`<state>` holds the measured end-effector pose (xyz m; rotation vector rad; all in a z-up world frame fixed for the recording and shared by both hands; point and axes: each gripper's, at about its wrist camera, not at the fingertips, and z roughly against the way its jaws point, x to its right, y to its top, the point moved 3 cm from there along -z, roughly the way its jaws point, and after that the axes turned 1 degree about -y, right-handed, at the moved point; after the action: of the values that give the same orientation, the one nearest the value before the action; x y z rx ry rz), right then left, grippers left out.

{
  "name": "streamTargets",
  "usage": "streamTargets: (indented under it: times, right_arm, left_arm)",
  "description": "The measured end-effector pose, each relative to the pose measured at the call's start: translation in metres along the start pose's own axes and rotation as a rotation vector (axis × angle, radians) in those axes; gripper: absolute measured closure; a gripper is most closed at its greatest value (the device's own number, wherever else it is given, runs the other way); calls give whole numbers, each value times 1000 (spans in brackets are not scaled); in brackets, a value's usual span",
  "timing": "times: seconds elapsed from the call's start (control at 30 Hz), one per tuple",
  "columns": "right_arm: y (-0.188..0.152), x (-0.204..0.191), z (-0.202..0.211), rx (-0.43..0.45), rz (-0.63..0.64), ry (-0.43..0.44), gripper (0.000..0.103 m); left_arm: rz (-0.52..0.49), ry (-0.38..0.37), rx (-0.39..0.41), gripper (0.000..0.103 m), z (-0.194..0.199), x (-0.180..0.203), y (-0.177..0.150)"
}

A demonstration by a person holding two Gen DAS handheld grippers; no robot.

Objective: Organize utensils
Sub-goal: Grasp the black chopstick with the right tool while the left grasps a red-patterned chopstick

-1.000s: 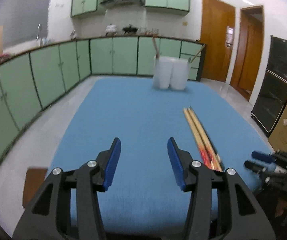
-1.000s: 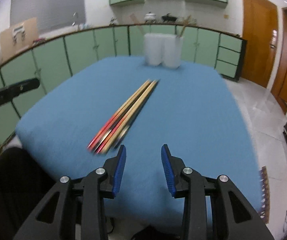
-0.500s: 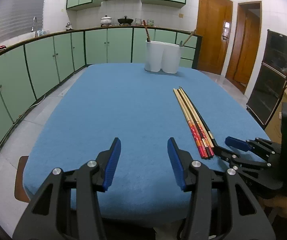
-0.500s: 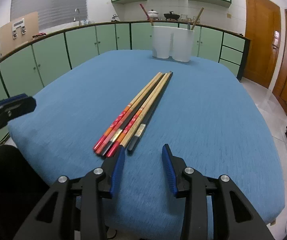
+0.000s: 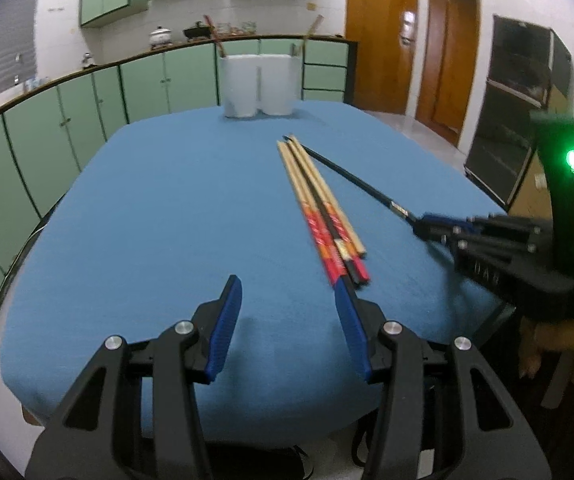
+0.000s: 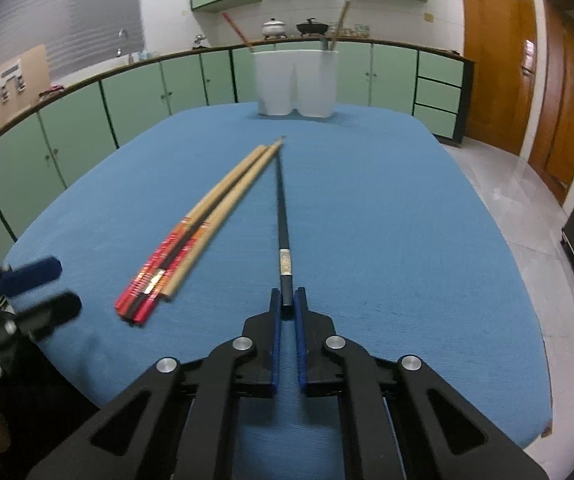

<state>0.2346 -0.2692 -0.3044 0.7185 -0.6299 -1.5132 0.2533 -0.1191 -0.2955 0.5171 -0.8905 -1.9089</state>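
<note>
On the blue table [image 5: 159,208] lies a bundle of wooden chopsticks [image 5: 315,204] with red ends [image 6: 207,220]. A single black chopstick [image 6: 281,208] lies apart to its right, angled away from it [image 5: 351,176]. My right gripper [image 6: 287,300] is closing down on the chopstick's thick near end and its pads press on it; it also shows in the left wrist view [image 5: 427,226]. My left gripper [image 5: 287,284] is open and empty, low over the table's near edge. Its right fingertip [image 5: 343,292] is just short of the bundle's red ends.
A white two-cup utensil holder [image 6: 295,80] stands at the table's far edge with a few sticks in it [image 5: 261,84]. Green cabinets [image 6: 135,96] run behind and to the left. Wooden doors [image 5: 383,36] and a dark appliance [image 5: 523,112] are on the right.
My right gripper moved forward and closed on the black chopstick, swinging it away from the bundle. My left gripper came lower and nearer to the bundle's red ends, still open.
</note>
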Motion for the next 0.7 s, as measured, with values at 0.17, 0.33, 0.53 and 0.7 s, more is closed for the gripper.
streamTargets:
  times: [0.17,0.33,0.53,0.7]
  right_arm:
    - [0,4,0,2,5,2,96]
    - [0,4,-1,4,0,6,96]
    - [-1,3,-1,5,0,5,96]
    - [0,3,-1,6,0,1,96]
  left_arm:
    - [-24,-4,-27,56,-11,11,-3]
    - [3,13,-38,56,-22,6,4]
    - [12,24,-36,56,-22,5,4]
    - [20,36,-33,54,-28,5,6]
